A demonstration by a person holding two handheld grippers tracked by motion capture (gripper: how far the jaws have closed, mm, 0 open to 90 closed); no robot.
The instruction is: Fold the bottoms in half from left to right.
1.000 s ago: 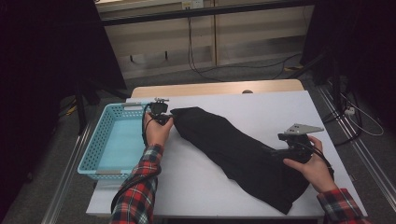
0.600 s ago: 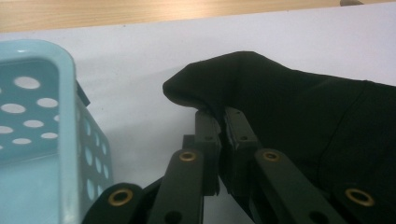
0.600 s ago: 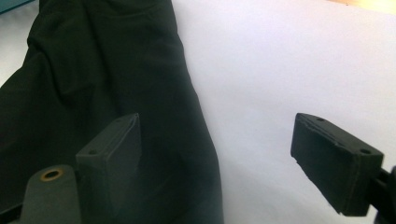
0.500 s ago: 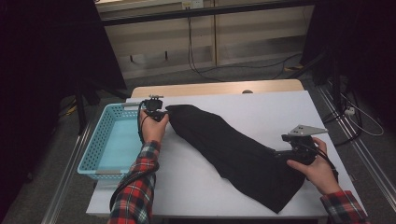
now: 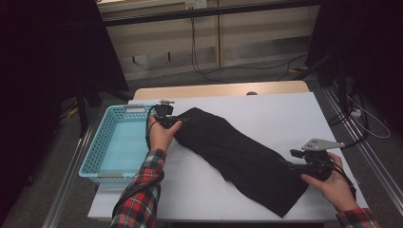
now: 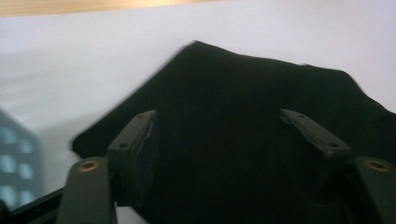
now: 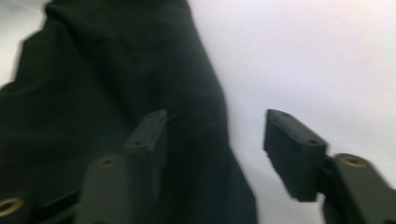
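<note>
Since a second ago the long black cloth garment [image 5: 237, 156] lies flatter across the white counter [image 5: 285, 114], beside the light-blue plastic basket [image 5: 114, 142]. Left tool [image 6: 217, 140] has just been opening, releasing its end, seemingly after straightening. Right tool [image 7: 215, 140] has been closing, unclenched, astride the edge.

**Cloth across the middle, basket at the left edge**

A long black cloth [image 5: 240, 154] lies slantwise over the white table [image 5: 285, 114], from beside the blue basket [image 5: 119, 142] toward the near right corner, and splits the bare top in two. The far right stretch is free; so is the near strip between the plaid sleeve [image 5: 142, 190] and the cloth. The basket's walls block the left edge. The left gripper [image 5: 172, 119] and right gripper [image 5: 297, 165] sit at the cloth's two ends.
</note>
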